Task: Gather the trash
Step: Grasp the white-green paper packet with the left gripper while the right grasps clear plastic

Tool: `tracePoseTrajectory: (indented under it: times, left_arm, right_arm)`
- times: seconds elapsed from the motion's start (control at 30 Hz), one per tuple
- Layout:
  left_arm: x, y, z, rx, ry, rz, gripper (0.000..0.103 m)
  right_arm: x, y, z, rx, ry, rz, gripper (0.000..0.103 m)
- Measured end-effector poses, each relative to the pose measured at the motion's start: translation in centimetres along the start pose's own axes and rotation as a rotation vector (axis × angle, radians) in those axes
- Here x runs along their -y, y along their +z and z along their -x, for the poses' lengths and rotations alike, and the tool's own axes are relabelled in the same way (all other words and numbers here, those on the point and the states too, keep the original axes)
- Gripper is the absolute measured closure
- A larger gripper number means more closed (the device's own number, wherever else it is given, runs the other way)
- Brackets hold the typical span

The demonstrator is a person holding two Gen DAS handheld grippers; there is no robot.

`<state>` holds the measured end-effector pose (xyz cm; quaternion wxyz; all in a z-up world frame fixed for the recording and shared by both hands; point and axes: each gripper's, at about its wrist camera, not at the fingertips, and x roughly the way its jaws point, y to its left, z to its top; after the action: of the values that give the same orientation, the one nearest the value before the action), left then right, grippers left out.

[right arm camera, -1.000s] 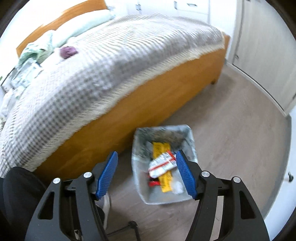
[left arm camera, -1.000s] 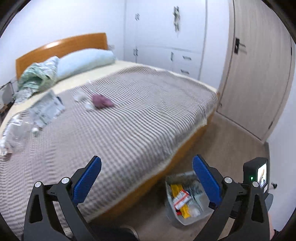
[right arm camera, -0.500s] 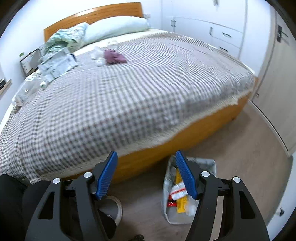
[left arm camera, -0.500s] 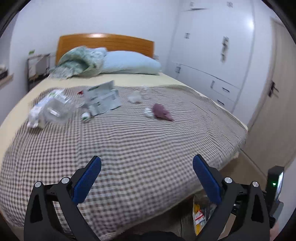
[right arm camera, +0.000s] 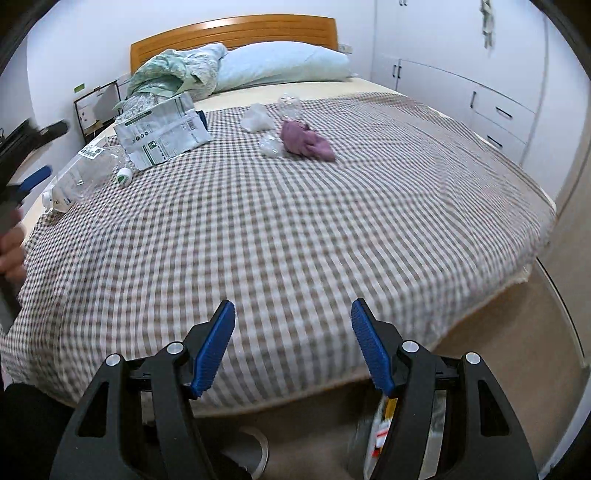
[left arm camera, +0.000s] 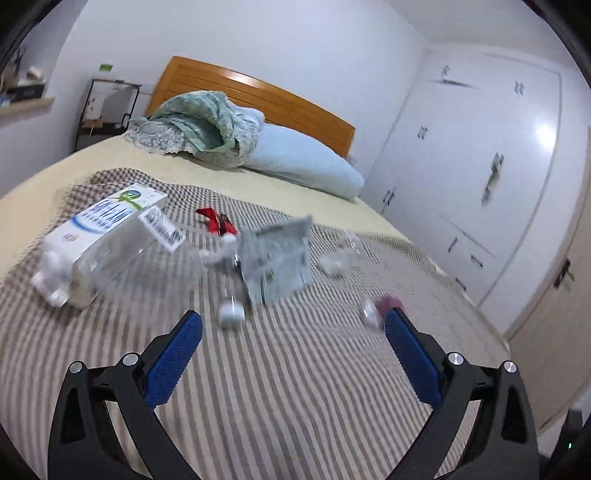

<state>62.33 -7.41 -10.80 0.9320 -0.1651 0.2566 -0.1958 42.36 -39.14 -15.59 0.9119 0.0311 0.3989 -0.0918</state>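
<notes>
Trash lies on the checked bedspread [right arm camera: 295,221]. In the left wrist view I see a clear plastic bag [left arm camera: 122,254] with a white box [left arm camera: 107,218], a grey foil pouch [left arm camera: 275,262], a small white cap [left arm camera: 231,314], a red wrapper [left arm camera: 214,221], white crumpled plastic [left arm camera: 332,264] and a purple cloth [left arm camera: 388,302]. My left gripper [left arm camera: 293,325] is open and empty above the bed, near the cap. My right gripper [right arm camera: 293,314] is open and empty over the bed's foot edge. The right wrist view shows the pouch [right arm camera: 162,133], purple cloth [right arm camera: 304,142] and clear bag [right arm camera: 79,173].
A trash bin [right arm camera: 380,439] with wrappers stands on the floor below the right gripper, mostly hidden. A blue pillow [right arm camera: 280,64] and green bedding [right arm camera: 173,74] lie by the wooden headboard [right arm camera: 236,31]. White wardrobes [left arm camera: 480,177] line the right wall. A black rack [left arm camera: 107,110] stands far left.
Both grippers have swung up from the floor bin toward the bed. The left gripper has moved in close over the trash at the bed's left side. Both stay open.
</notes>
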Motion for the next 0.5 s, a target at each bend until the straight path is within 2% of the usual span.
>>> tracePoseTrajectory:
  times: [0.07, 0.2, 0.27, 0.4, 0.43, 0.5]
  left_arm:
    - [-0.4, 1.3, -2.7, -0.02, 0.019, -0.016, 0.007]
    - [-0.6, 3.3, -6.7, -0.002, 0.054, -0.12, 0.008]
    - [-1.0, 3.8, -8.4, -0.024, 0.059, -0.11, 0.009]
    - [-2.0, 4.3, -11.6, -0.081, 0.026, -0.049, 0.027]
    - [-2.0, 4.4, -12.2, -0.088, 0.037, -0.059, 0.03]
    - [-1.9, 4.6, -13.2, -0.091, 0.062, -0.086, 0.043]
  right_arm:
    - [-0.5, 1.1, -1.1, 0.003, -0.003, 0.007, 0.04]
    - [-0.8, 3.5, -3.5, 0.018, 0.001, -0.011, 0.04]
    - [-1.1, 4.8, -4.7, 0.025, 0.004, -0.013, 0.04]
    - [-2.4, 8.5, -7.6, 0.041, 0.017, 0.018, 0.04]
    - [-2.7, 9.5, -8.2, 0.046, 0.025, 0.025, 0.04]
    - [-3.3, 11.7, -9.5, 0.054, 0.037, 0.036, 0.04]
